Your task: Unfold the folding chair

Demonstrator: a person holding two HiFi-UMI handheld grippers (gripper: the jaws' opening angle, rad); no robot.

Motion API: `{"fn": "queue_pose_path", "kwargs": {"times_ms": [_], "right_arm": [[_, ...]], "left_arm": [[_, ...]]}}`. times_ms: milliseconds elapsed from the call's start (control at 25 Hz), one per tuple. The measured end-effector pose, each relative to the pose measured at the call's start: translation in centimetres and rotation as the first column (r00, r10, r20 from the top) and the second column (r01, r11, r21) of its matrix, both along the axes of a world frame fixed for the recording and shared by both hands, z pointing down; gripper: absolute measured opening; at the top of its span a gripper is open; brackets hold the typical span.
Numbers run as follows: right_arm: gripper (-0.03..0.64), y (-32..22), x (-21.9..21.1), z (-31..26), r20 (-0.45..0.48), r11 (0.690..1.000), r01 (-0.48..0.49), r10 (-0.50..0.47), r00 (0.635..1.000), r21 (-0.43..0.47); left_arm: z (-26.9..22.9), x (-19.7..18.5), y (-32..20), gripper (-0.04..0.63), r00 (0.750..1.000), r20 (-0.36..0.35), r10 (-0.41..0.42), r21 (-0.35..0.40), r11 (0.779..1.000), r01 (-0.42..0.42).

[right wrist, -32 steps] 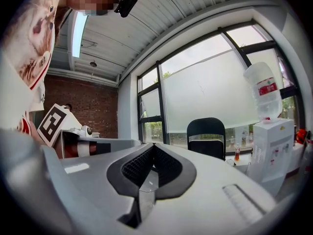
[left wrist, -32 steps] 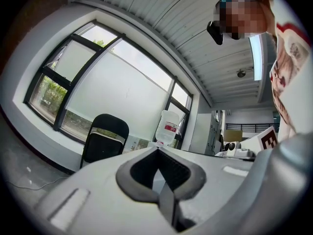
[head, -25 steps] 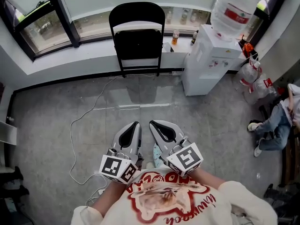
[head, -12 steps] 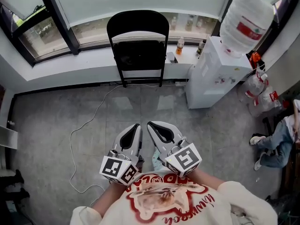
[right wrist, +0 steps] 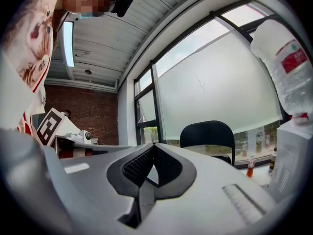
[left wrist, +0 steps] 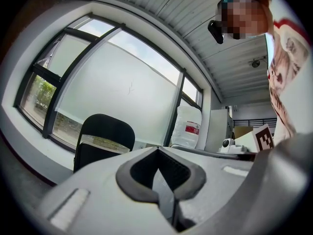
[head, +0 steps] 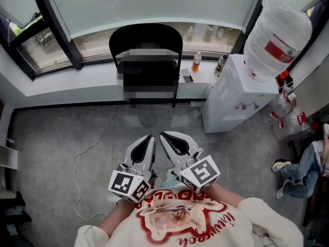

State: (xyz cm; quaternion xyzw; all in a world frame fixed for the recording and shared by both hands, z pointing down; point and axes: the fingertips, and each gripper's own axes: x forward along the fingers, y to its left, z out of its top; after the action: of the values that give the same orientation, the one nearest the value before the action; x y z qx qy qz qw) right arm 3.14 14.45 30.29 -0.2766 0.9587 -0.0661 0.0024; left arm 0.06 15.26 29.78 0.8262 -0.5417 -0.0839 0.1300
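Note:
A black folding chair (head: 145, 39) stands folded flat and upright against the low window wall, straight ahead of me. It also shows in the left gripper view (left wrist: 105, 131) and the right gripper view (right wrist: 208, 133). Both grippers are held level, side by side near my chest, and point at the chair with a stretch of floor between. My left gripper (head: 150, 137) has its jaws together with nothing in them, its tips (left wrist: 157, 149) meeting. My right gripper (head: 161, 135) is shut and holds nothing, as its own view (right wrist: 154, 145) shows.
A white water dispenser (head: 231, 94) with a big bottle (head: 277, 35) stands just right of the chair. A white cable (head: 92, 148) loops over the grey floor at left. Small bottles (head: 197, 62) sit on the sill. A person's legs (head: 300, 171) show at far right.
I have come closer to the chair with both grippers held the same way. The chair and dispenser look larger and nearer. The jaws have not changed.

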Motion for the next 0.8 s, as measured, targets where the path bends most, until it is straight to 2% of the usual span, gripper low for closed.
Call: {"fn": "queue_pose_path", "kwargs": {"times_ms": [400, 800], "right_arm": [[0.023, -6.5, 2.1, 0.5, 0.014, 0.999, -0.016, 0.016, 1.000, -0.028], [0.023, -7.5, 1.3, 3.6, 0.015, 0.989, 0.022, -0.020, 1.000, -0.145]], "left_arm": [[-0.1, 1.3, -6.3, 0.000, 1.000, 0.004, -0.011, 0.004, 1.000, 0.011], [1.8, 0.8, -7.1, 0.000, 0.999, 0.009, -0.051, -0.057, 0.997, 0.052]]}}
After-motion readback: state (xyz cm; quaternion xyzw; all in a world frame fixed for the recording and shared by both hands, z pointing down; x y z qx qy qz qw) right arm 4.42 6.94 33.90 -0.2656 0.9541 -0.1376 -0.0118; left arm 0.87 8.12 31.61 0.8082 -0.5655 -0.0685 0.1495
